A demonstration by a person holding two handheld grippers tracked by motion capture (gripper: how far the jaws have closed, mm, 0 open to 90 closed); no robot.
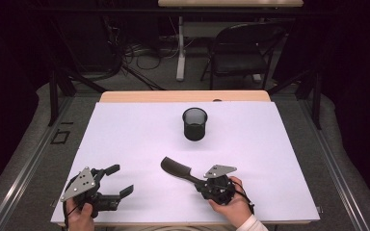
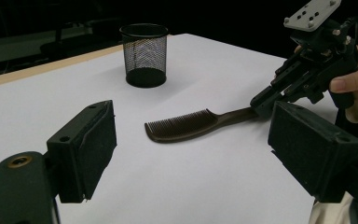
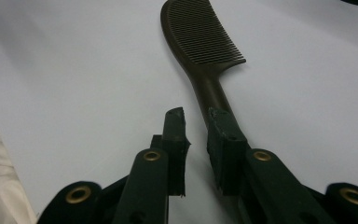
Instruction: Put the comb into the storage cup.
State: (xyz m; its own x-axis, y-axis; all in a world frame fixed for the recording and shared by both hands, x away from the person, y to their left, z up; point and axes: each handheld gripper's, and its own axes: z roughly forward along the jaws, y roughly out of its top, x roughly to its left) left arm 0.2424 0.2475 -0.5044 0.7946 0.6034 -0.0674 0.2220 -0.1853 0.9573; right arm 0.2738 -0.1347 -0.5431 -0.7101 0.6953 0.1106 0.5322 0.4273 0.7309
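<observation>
High view has the whole setup: a dark brown plastic comb (image 1: 177, 169) lies flat on the white-topped table (image 1: 139, 139), near the front edge, toothed end pointing up and to the left. The right claw (image 1: 200, 183) sits at the comb's handle end, with a hand (image 1: 231, 204) wrapped around its grip. The left claw (image 1: 118, 180) is off at the front left corner, well apart from the comb, jaws spread wide and holding nothing.

Right gripper view gives the close-up you can't get from above: the two black jaws stand narrow, a small gap between them, and the comb's handle runs down to the right-hand jaw and disappears behind its tip. Can't tell whether the pads are actually pinching it or just sitting beside it.

Left gripper view shows it from the side: the comb resting flat on the table, teeth facing the camera, with the right claw's tips down on the handle end.

Further back, a black wire mesh cup (image 1: 194, 123) stands upright in the middle of the table, well clear of everything. Behind the table there's a black folding chair (image 1: 243, 48) on the floor, and nothing sits between the comb and the cup.
</observation>
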